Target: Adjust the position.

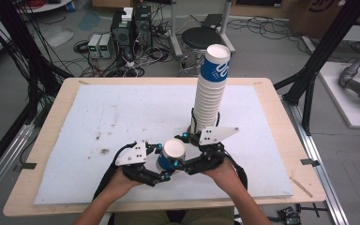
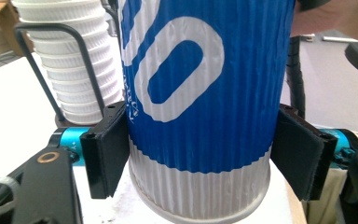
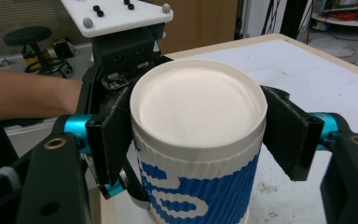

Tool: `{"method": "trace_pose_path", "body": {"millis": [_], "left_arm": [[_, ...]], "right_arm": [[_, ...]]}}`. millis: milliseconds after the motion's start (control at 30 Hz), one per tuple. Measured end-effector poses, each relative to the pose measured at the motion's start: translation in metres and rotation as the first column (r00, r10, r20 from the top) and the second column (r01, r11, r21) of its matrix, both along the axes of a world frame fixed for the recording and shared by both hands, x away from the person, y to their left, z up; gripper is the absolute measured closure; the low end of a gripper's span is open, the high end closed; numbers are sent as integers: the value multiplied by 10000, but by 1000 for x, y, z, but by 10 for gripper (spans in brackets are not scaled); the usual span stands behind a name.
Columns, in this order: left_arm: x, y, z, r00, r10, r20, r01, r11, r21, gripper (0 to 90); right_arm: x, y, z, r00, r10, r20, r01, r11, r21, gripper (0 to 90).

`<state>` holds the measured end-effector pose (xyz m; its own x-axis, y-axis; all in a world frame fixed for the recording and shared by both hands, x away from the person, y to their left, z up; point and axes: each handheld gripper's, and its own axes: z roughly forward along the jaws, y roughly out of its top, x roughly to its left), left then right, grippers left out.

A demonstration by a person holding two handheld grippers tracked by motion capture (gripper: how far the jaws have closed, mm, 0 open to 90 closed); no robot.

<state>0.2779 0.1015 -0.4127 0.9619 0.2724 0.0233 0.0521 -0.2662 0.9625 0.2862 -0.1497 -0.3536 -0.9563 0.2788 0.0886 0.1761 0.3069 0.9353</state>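
Near edge of the table [image 1: 42, 154]: we see both hands in from the bottom, a gripper in each, meeting at one blue-and-white cup [image 1: 172, 154].

The cup stands upright on the white mat [image 1: 122, 112], near centre, just in front of the tall cup stack [image 1: 211, 89].

Left gripper [image 1: 161, 161]: fingers [image 2: 106, 151] sit on either side of the cup's lower body, at the line where the blue print meets the white base. Left finger touches the ribbed wall; right finger [image 2: 303, 156] looks just at the wall, contact hard to confirm. We read it as clamped on the cup.

Right gripper [image 1: 187, 150]: fingers [image 3: 112, 140] flank the cup up at the rim. Left one is close against the wall, right one [image 3: 289, 135] stands off with a visible gap. We call these apart, not gripping.

Further back and a bit right: the stack, upright and leaning slightly, inside a thin black wire holder [image 2: 51, 70] on a dark base.

Far beyond the table: a round black stool [image 1: 199, 40] and computer boxes [image 1: 131, 28] with cables on the floor.
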Motion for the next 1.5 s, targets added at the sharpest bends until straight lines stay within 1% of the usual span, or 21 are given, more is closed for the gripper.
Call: {"method": "trace_pose_path", "body": {"millis": [33, 100, 233, 333, 400, 500, 600, 633, 667, 700, 767, 867, 967, 1033, 1067, 1167, 1233, 1333, 1367, 1400, 1500], "left_arm": [[0, 0, 0, 10000, -53, -5, 53, 10000, 74, 260], [0, -1, -1, 9998, -159, -111, 161, 9997, 163, 266], [1, 1, 0, 9995, -214, -226, 225, 9986, 489, 274], [3, 4, 4, 9991, -234, -345, 265, 9953, 936, 274], [6, 7, 7, 9988, -162, -472, 211, 9941, 1065, 275], [11, 12, 12, 9982, -99, -590, 180, 9902, 1383, 276], [16, 13, 18, 9974, -170, -705, 288, 9849, 1705, 276], [17, 13, 20, 9973, -232, -701, 361, 9811, 1900, 276], [18, 12, 24, 9969, -357, -697, 501, 9748, 2173, 276], [18, 12, 26, 9967, -413, -699, 563, 9715, 2300, 276], [19, 11, 32, 9962, -535, -691, 701, 9612, 2668, 276], [21, 9, 40, 9943, -804, -699, 992, 9380, 3322, 276], [21, 6, 46, 9918, -1027, -763, 1241, 9165, 3804, 276], [22, 3, 49, 9907, -1126, -765, 1339, 9070, 3993, 276], [22, 2, 51, 9903, -1165, -762, 1377, 9001, 4134, 276], [23, 0, 54, 9885, -1276, -814, 1504, 8893, 4318, 276], [23, -1, 56, 9865, -1400, -849, 1633, 8785, 4489, 276], [24, -4, 58, 9825, -1593, -969, 1864, 8552, 4837, 276], [24, -6, 59, 9809, -1658, -1017, 1944, 8495, 4904, 276], [24, -7, 60, 9799, -1692, -1055, 1994, 8452, 4959, 276], [24, -9, 61, 9782, -1748, -1118, 2074, 8413, 4991, 275]], "right_arm": [[0, 0, 0, 10000, 0, 0, 0, 10000, 0, 218], [-1, 0, 1, 9997, -233, 62, 232, 9997, 76, 180], [-2, -2, 5, 9994, -243, 260, 244, 9997, -27, 180], [-1, -8, 9, 9993, -191, 318, 190, 9998, 22, 180], [0, -14, 11, 9995, -150, 284, 150, 9999, 0, 181], [1, -21, 14, 9996, -84, 262, 89, 9998, -162, 180], [1, -25, 16, 9996, -61, 273, 73, 9989, -464, 180], [1, -26, 16, 9995, -58, 304, 74, 9984, -556, 180], [2, -27, 16, 9992, -58, 393, 87, 9971, -759, 181], [2, -28, 16, 9987, -61, 496, 108, 9954, -949, 181], [3, -29, 17, 9986, -60, 519, 119, 9934, -1141, 181], [4, -31, 22, 9976, 36, 691, 63, 9898, -1422, 180], [4, -31, 26, 9963, 247, 824, -100, 9846, -1747, 180], [4, -31, 28, 9957, 392, 836, -219, 9798, -1990, 181], [4, -30, 29, 9952, 462, 867, -274, 9780, -2068, 180], [4, -28, 32, 9934, 664, 932, -433, 9720, -2310, 181], [4, -25, 33, 9913, 826, 1020, -544, 9659, -2532, 181], [5, -21, 33, 9900, 1084, 904, -790, 9563, -2815, 180], [5, -19, 32, 9883, 1228, 906, -914, 9517, -2932, 181], [5, -17, 32, 9872, 1301, 922, -958, 9462, -3090, 181], [5, -8, 31, 9839, 1530, 923, -1126, 9319, -3448, 181]]}}
